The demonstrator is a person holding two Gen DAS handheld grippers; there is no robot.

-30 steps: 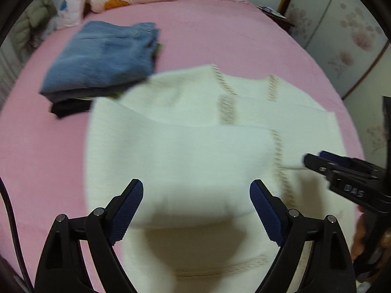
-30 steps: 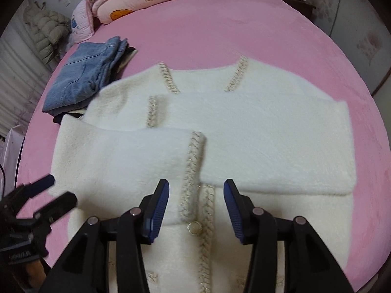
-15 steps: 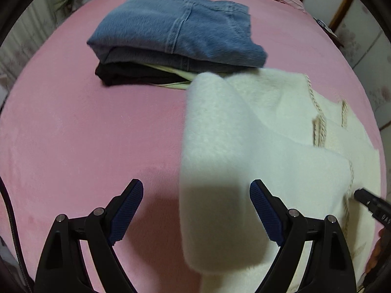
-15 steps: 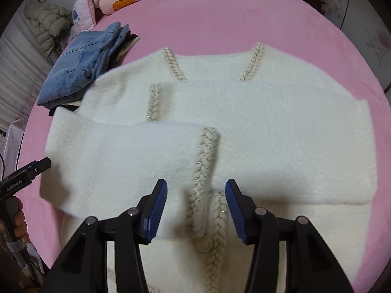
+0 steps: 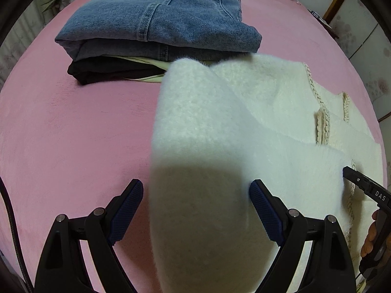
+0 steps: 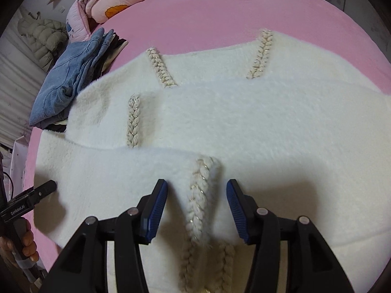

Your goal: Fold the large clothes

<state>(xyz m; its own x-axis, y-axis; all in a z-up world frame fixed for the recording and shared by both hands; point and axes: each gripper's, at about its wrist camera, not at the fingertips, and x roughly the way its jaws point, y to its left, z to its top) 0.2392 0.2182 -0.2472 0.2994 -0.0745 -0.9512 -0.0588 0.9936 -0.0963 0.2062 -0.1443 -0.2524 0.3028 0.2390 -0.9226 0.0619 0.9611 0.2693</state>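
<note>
Fluffy white cardigan (image 6: 244,127) with braided trim lies flat on pink bed (image 6: 220,12), both sleeves folded across its front.

You are working under soft, even indoor light from above; your grippers are throwing grey shadows onto the white cardigan (image 5: 244,146). The fisheye lens is bending the pink bed (image 5: 73,134) into a dome, with black vignetting at the corners. Focus is holding sharp, without glare.

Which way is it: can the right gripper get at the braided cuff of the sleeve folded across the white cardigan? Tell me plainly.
Probably yes. The right gripper already straddles the braided cuff of the white cardigan, its jaws closing with the cuff between them but not yet pinched. Nothing covers the cuff, and the left gripper hangs clear at the sleeve's far fold.
</note>
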